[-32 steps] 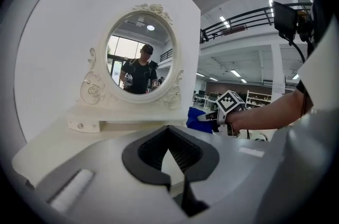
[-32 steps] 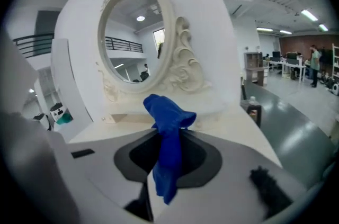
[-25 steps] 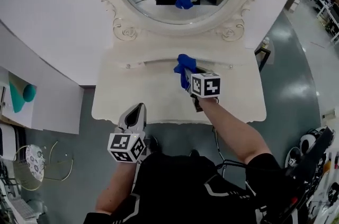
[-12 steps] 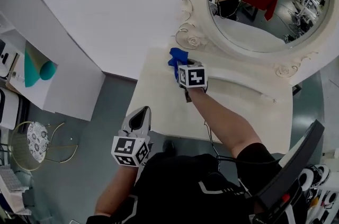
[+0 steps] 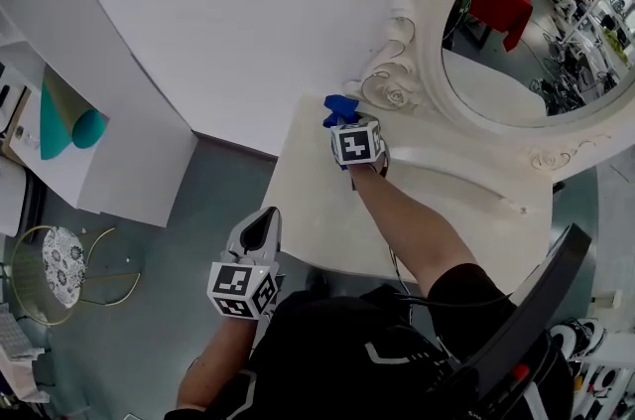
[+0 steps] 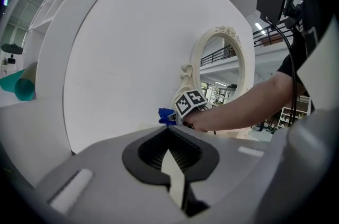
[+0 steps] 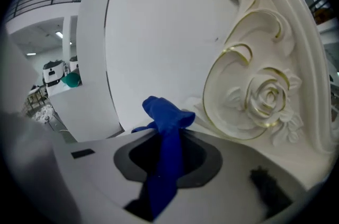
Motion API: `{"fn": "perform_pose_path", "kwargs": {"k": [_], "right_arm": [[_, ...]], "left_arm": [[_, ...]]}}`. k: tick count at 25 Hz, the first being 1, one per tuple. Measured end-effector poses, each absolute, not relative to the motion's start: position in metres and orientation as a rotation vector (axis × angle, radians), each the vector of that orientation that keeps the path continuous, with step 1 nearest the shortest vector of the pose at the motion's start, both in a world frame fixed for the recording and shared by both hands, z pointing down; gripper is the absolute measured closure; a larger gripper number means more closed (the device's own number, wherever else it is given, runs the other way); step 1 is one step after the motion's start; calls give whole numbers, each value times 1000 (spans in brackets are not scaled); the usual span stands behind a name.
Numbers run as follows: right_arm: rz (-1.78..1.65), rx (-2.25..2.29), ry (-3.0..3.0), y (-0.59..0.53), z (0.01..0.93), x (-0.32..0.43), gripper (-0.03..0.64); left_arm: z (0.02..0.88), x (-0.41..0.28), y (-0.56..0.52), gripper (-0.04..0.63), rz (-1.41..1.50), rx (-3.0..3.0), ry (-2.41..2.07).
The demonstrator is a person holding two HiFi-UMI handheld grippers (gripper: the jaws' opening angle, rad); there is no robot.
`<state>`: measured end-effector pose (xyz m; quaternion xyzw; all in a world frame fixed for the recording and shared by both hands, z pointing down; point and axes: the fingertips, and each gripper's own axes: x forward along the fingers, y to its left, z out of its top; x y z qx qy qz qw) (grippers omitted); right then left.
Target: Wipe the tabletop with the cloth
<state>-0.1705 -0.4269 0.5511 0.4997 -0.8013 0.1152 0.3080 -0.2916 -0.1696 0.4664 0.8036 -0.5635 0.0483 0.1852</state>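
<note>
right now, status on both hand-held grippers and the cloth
Right hand-held gripper shut on crumpled blue cloth, at back-left corner of cream tabletop. Left hand-held gripper shut, empty, held off the table. Carved rose mirror frame close beside the cloth.

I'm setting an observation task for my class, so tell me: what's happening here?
A person works with two handheld grippers at a cream dressing table. The right gripper is shut on a blue cloth at the tabletop's corner by the wall, beside the mirror frame's carved rose. The left gripper is shut, empty, held off the table's front edge above the floor.
</note>
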Motion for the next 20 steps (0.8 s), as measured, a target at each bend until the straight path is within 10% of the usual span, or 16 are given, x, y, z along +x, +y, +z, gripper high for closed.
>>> {"fn": "perform_pose_path", "kwargs": {"k": [20], "right_arm": [[281, 1387, -2008, -433, 558, -67, 532]], "left_arm": [[467, -235, -186, 586, 146, 2303, -1506]]}}
